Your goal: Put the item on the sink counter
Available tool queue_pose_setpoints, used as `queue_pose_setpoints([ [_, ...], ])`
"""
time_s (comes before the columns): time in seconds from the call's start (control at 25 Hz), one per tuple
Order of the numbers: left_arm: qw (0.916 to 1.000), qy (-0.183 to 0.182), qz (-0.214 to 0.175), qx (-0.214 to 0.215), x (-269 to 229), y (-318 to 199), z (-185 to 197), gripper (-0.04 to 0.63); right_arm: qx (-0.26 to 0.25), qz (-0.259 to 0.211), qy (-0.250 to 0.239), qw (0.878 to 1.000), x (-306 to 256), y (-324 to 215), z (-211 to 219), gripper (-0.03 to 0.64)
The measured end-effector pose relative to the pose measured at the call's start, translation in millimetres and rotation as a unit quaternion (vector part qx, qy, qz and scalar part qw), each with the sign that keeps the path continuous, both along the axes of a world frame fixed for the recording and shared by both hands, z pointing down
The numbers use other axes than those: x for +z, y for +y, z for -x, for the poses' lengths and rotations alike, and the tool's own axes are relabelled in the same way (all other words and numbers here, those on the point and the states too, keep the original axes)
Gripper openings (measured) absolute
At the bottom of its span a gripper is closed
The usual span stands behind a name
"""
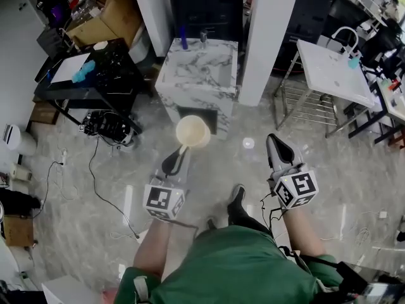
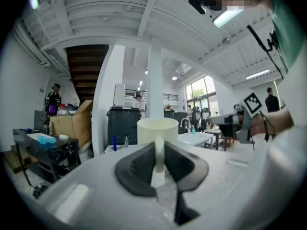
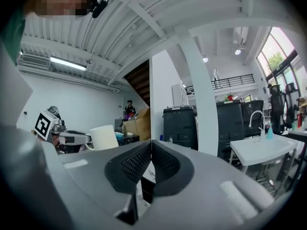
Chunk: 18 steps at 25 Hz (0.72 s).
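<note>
Left tongs (image 1: pixel 181 151) are clamped on the handle of the cream mug (image 1: pixel 193 132). In the left gripper view the pads (image 2: pixel 139 164) pinch the handle from both sides. The mug body sits just past the tips, upright, mouth up.

The mug is in the air, carried over the floor (image 1: pixel 95 189), not resting on anything. From the head view it sits just short of the near edge of the marble sink surface (image 1: pixel 183 75), roughly at the middle of that edge. The angle is steep, so I can't say for sure how much gap is left or how high the mug is.

Right tongs (image 1: pixel 276 142) are closed with nothing in them; the right gripper view shows both pads meeting. They're well to the right of the mug and level with the left tongs. That view also catches the mug off to its left.

On the surface, a blue bottle (image 1: pixel 183 40) and the faucet (image 1: pixel 204 38) stand along the far edge.
</note>
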<state>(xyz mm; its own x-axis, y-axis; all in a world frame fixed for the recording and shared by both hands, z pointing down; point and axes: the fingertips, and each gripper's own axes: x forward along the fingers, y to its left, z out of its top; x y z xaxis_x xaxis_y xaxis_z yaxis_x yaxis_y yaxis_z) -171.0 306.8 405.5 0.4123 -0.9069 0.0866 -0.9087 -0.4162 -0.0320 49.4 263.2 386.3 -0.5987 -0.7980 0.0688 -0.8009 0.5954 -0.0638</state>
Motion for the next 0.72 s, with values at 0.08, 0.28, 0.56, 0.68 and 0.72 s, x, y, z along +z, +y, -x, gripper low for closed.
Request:
queue_pose_setpoints([
  [0.08, 0.9999, -0.009, 0.002, -0.006, 1, -22, -2, 0.041, -0.009, 0.005, -0.013, 1.000, 6, -27, 2, 0.002],
  [0.28, 0.9996, -0.018, 0.004, -0.021, -5, -86, -16, 0.041, -0.039, 0.007, -0.027, 0.999, 6, -93, 0, 0.002],
  [0.56, 0.9992, -0.017, 0.015, -0.033, -7, -171, -53, 0.041, -0.054, 0.019, -0.035, 0.998, 8, -180, -34, 0.002],
  [0.68, 0.9989, -0.017, 0.020, -0.038, -4, -195, -64, 0.041, -0.060, 0.030, -0.033, 0.997, 15, -206, -43, 0.002],
  [0.72, 0.9989, -0.018, 0.021, -0.037, -2, -201, -67, 0.041, -0.061, 0.033, -0.034, 0.997, 17, -214, -45, 0.002],
])
